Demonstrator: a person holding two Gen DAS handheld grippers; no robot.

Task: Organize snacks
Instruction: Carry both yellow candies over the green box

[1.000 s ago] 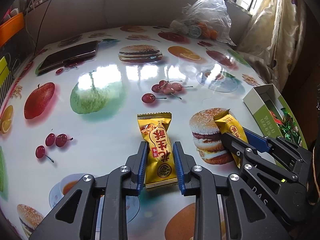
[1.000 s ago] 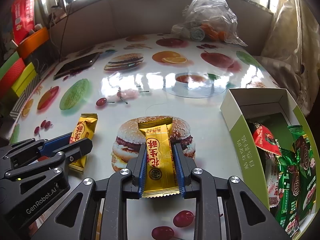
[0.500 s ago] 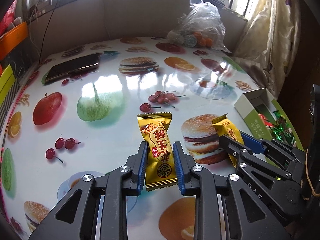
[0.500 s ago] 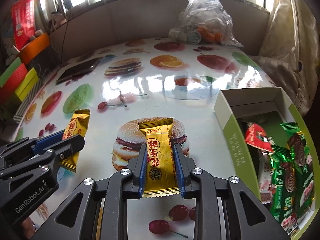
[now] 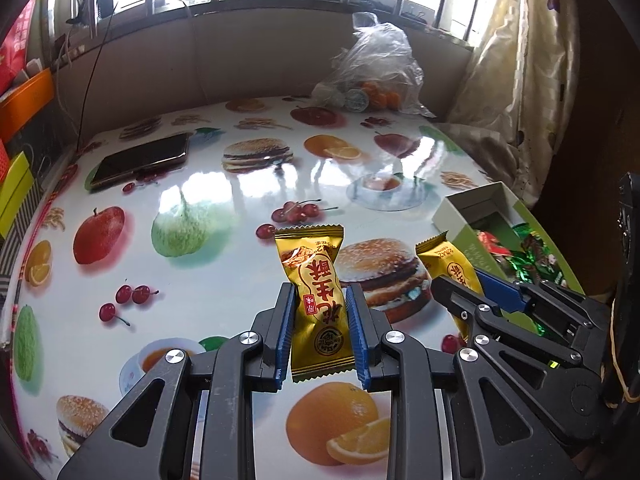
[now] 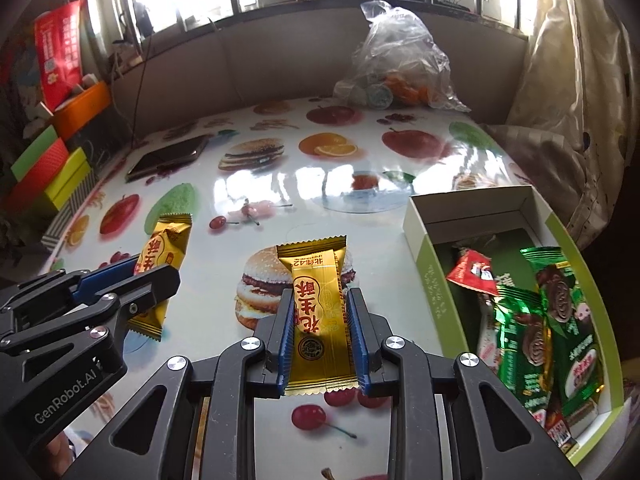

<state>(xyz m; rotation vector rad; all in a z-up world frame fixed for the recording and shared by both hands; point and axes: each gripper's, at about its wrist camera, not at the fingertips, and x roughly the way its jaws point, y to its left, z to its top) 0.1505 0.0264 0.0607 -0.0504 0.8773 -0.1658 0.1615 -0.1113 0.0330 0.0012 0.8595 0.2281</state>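
The left tool (image 5: pixel 320 320) was clenched on a gold foil snack packet with red characters (image 5: pixel 316 292), held above the glossy fruit-and-burger printed surface (image 5: pixel 200 200). The right tool (image 6: pixel 320 320) gripped a matching gold packet (image 6: pixel 318 312) the same way, beside an open white-and-green cardboard box (image 6: pixel 420 248) holding green and red wrapped snacks (image 6: pixel 552 312). Both packets looked light, crinkly and slippery, probably crushable, so the mid-body side grip seemed sound. The box's near wall stood just right of the right packet; open surface lay ahead.
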